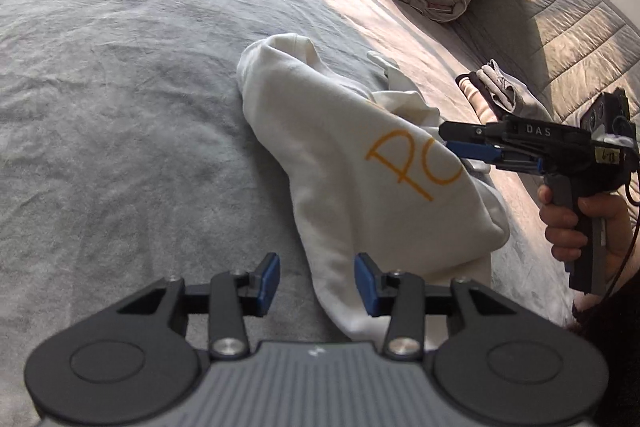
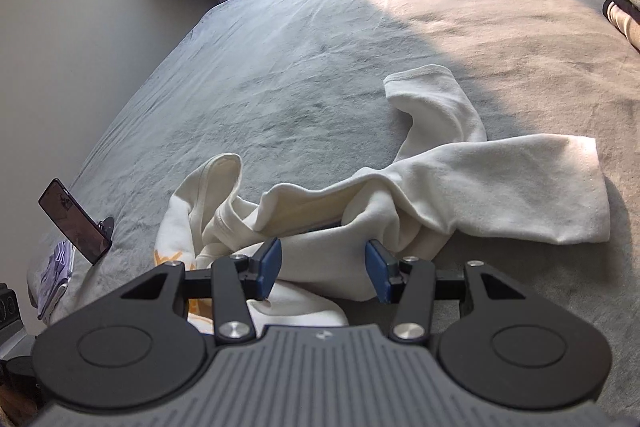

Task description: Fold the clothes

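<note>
We are holding both claws, left claw (image 1: 317, 282) and right claw (image 2: 323, 270), spread apart over the crumpled white sweatshirt (image 1: 352, 163) lying on the grey bed (image 1: 120, 67).

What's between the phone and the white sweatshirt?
Only bare grey bedsheet separates the phone from the white sweatshirt, per the right wrist view.
</note>
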`<state>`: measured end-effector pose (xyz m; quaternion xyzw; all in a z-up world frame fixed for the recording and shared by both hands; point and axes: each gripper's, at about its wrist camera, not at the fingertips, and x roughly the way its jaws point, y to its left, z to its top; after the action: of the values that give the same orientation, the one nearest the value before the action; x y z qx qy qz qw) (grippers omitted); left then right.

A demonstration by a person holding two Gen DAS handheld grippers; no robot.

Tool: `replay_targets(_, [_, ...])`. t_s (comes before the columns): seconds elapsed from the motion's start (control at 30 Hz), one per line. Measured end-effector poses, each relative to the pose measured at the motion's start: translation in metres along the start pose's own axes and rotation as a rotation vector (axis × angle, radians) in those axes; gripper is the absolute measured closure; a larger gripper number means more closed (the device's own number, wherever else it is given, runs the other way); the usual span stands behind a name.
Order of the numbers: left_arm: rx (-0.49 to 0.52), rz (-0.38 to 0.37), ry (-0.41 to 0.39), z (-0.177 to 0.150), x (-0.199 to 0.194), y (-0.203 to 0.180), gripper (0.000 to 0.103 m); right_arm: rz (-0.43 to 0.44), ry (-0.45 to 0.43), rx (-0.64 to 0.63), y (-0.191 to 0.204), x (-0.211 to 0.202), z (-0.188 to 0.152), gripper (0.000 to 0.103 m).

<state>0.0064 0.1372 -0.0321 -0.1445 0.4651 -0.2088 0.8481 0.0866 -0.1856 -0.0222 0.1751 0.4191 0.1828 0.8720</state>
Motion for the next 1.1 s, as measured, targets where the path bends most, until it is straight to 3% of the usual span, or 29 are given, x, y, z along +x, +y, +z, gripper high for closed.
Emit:
replay_targets(0.2, [-0.037,0.059,-0.055,0.043,0.008,-0.008,0.048,-0.021,0.005,0.019,-0.009,-0.004,0.004,0.052])
replay_targets(0.43, [0.112,0.111,-0.068,0.084,0.029,-0.056,0.045,-0.021,-0.010,0.080,-0.024,-0.019,0.010,0.052])
replay_targets(0.57, [0.197,0.141,-0.076,0.107,0.041,-0.083,0.030,-0.031,-0.026,0.087,-0.029,-0.025,0.013,0.052])
replay_targets(0.67, [0.320,0.173,-0.050,0.106,0.065,-0.111,0.027,-0.041,-0.017,0.106,-0.035,-0.025,0.013,0.052])
replay_targets(0.8, [0.384,0.203,-0.026,0.107,0.093,-0.127,0.027,-0.025,-0.014,0.127,-0.039,-0.027,0.014,0.052])
replay_targets(0.87, [0.389,0.217,-0.008,0.111,0.107,-0.130,0.032,-0.018,-0.016,0.132,-0.038,-0.028,0.014,0.052])
replay_targets(0.93, [0.373,0.230,0.033,0.116,0.120,-0.128,0.059,-0.013,-0.010,0.138,-0.038,-0.027,0.013,0.052])
replay_targets(0.97, [0.356,0.238,0.056,0.119,0.127,-0.126,0.066,-0.010,-0.004,0.141,-0.038,-0.026,0.012,0.052])
replay_targets(1.03, [0.307,0.253,0.079,0.126,0.137,-0.118,0.090,-0.004,0.006,0.141,-0.036,-0.024,0.012,0.051])
replay_targets(1.1, [0.238,0.260,0.074,0.134,0.142,-0.107,0.097,-0.002,0.010,0.133,-0.035,-0.023,0.011,0.051])
